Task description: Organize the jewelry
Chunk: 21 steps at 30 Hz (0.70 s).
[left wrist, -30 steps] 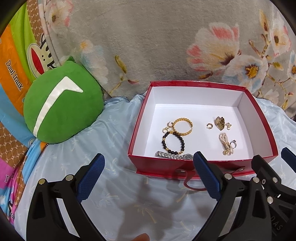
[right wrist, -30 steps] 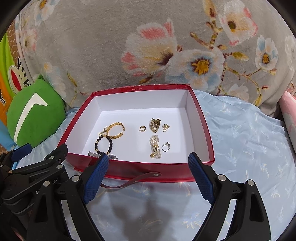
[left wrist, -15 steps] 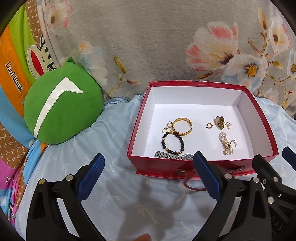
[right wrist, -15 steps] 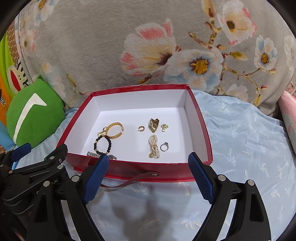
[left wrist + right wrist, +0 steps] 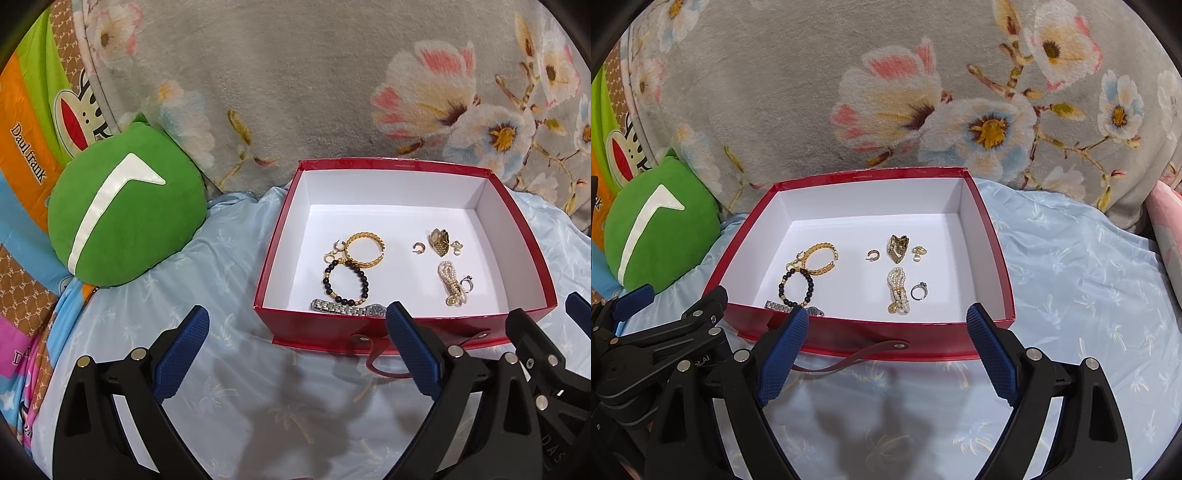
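We see the silver watch [image 5: 345,308] only in part, cut off by the near wall of the red box [image 5: 406,326], which sits on the bed near its far edge against the floral blanket [image 5: 886,92]. Our left gripper [image 5: 297,334] and right gripper [image 5: 884,338] hover with jaws spread wide, gripping nothing. Inside we count two bracelets, one pearl strand [image 5: 897,291], one ring [image 5: 919,290], and several small earrings too small to number.

Pale blue bedsheet [image 5: 1071,295]; grey floral blanket [image 5: 314,92] behind; green cushion [image 5: 122,218].
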{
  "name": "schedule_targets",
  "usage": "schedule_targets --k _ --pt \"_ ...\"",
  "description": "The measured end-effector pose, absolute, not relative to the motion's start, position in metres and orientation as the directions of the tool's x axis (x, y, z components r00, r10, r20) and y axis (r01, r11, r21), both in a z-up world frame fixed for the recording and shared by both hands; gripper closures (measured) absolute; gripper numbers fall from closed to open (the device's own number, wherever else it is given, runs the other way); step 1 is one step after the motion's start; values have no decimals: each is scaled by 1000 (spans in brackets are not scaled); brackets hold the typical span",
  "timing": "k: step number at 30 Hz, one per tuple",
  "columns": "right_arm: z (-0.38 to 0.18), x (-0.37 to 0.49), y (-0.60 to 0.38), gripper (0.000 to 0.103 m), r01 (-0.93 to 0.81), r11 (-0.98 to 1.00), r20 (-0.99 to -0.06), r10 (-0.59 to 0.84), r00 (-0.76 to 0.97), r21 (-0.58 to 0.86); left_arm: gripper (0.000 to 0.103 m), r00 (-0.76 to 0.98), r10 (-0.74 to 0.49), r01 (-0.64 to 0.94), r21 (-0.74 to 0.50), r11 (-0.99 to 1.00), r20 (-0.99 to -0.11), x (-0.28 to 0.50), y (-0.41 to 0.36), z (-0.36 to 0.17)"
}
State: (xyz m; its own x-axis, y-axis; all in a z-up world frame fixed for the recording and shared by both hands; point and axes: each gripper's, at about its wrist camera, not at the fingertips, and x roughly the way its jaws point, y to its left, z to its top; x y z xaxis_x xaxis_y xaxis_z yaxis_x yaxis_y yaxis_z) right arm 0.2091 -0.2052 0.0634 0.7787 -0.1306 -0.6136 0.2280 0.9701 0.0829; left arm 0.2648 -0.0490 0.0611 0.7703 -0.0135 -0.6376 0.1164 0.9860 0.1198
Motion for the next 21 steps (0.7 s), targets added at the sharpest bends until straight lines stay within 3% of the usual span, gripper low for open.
schedule_targets --k 21 --pt "61 203 -209 17 238 964 -617 -117 778 118 10 733 -39 140 95 986 -679 270 -50 53"
